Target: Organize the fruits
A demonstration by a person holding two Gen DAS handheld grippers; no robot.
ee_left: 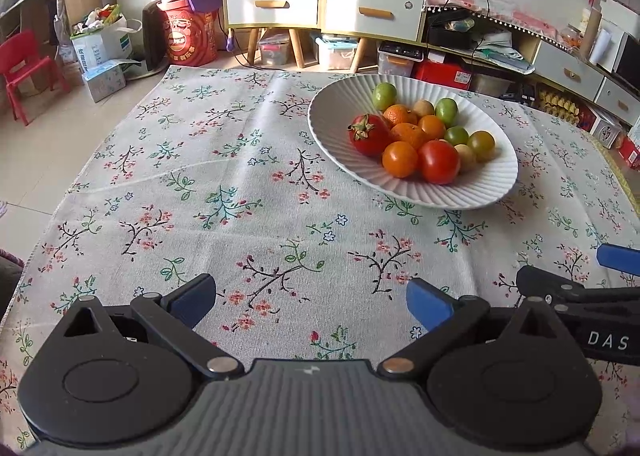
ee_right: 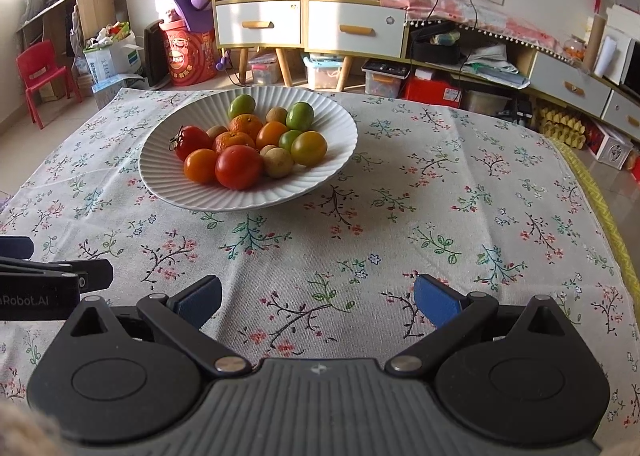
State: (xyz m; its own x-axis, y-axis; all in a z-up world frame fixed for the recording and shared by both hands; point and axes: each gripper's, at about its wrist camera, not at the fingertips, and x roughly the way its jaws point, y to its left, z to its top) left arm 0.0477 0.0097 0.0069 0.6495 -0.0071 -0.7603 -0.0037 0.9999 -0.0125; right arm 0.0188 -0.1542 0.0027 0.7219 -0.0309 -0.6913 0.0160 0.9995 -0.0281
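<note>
A flowered cloth [ee_left: 240,184] covered the worktop, and on it sat a wide, white, ribbed oval plate [ee_right: 168,176], its long axis running roughly left to right across the right wrist view. Fruit lay heaped in the plate's hollow: a large red tomato [ee_right: 239,167] at the near edge, a stemmed red tomato [ee_left: 369,135] with its green calyx turned toward the left gripper's side, mandarins [ee_right: 245,125] behind, and small green fruits [ee_right: 300,116] at the back. The left gripper [ee_left: 311,302] and right gripper [ee_right: 318,302] hung low over bare cloth, well short of the plate, jaws spread wide and empty.
</note>
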